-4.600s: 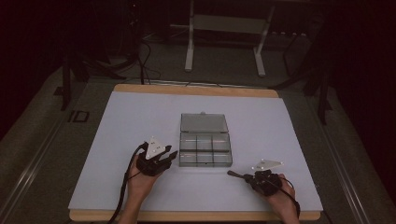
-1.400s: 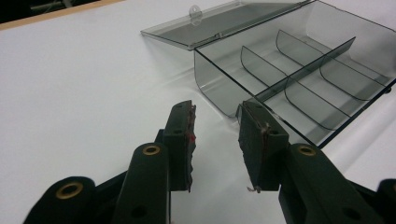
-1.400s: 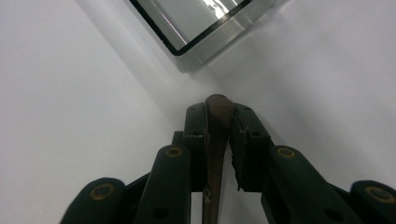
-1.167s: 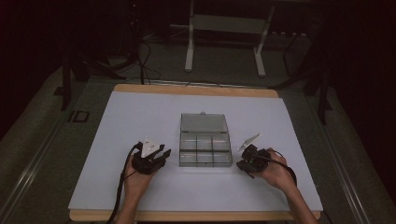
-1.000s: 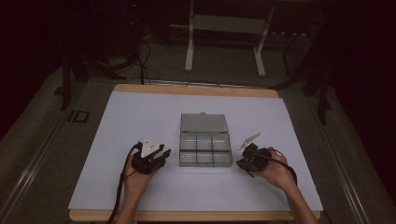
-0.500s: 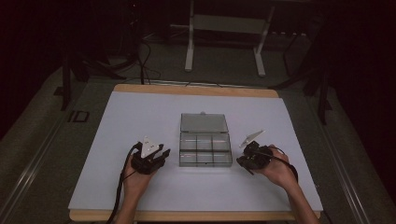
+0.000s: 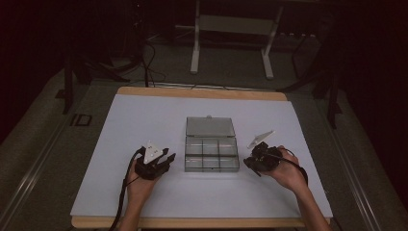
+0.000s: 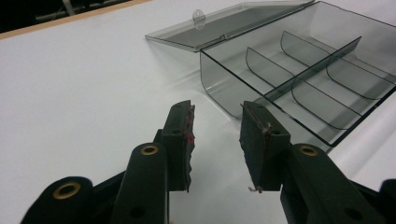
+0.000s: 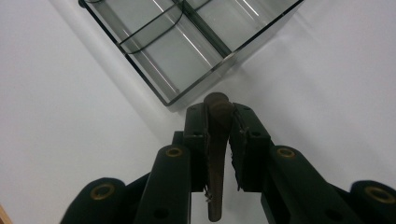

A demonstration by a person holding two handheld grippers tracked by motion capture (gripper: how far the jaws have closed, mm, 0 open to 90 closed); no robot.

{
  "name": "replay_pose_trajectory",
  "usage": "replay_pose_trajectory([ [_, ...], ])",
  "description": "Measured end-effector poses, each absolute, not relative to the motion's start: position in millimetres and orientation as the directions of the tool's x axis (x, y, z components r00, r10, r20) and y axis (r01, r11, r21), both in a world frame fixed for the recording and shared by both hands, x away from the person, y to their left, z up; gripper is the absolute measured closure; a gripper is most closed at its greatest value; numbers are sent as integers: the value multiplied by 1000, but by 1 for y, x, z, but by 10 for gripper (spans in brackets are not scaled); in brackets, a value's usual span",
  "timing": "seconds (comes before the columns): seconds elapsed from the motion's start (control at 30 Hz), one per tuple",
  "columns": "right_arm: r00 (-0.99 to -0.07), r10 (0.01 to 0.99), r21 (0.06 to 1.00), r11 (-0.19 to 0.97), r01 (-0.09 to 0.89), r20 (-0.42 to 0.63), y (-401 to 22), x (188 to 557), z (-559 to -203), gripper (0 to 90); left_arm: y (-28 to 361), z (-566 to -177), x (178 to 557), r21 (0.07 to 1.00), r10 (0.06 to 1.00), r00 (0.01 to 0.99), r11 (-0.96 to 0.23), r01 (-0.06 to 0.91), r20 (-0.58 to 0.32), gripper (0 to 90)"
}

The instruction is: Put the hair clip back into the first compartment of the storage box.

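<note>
I hold my right gripper (image 9: pixel 219 114) just off the right end of the clear box (image 7: pixel 211 149), its jaws clamped on a small brown stick (image 9: pixel 217 154) that stands up between the pads with its rounded tip poking past them. I keep the tip aimed at the box's near right corner, I think so the stick can go over the wall into one of the compartments, all of which look bare. The box sits near the middle of the table (image 7: pixel 144 115), lid (image 8: pixel 219 25) folded back flat toward the far edge so the tray stays reachable. My left gripper (image 8: pixel 215 133) waits beside the box's left end, jaws apart with nothing between them, probably ready to steady the box.
</note>
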State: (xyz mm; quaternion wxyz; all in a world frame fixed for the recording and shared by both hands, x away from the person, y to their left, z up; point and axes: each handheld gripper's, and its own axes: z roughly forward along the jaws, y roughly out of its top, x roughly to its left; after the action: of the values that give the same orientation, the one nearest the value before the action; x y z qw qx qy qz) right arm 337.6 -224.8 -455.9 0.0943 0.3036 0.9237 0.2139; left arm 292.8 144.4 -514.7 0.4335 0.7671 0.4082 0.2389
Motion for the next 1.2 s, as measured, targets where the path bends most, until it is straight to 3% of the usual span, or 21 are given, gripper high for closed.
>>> replay_pose_trajectory([
  [1.2, -801, 597, 492, 714, 499, -53, -213, 344, -435, 777, 145, -536, 305, 864, 833, 553, -289, 412, 16, 616],
])
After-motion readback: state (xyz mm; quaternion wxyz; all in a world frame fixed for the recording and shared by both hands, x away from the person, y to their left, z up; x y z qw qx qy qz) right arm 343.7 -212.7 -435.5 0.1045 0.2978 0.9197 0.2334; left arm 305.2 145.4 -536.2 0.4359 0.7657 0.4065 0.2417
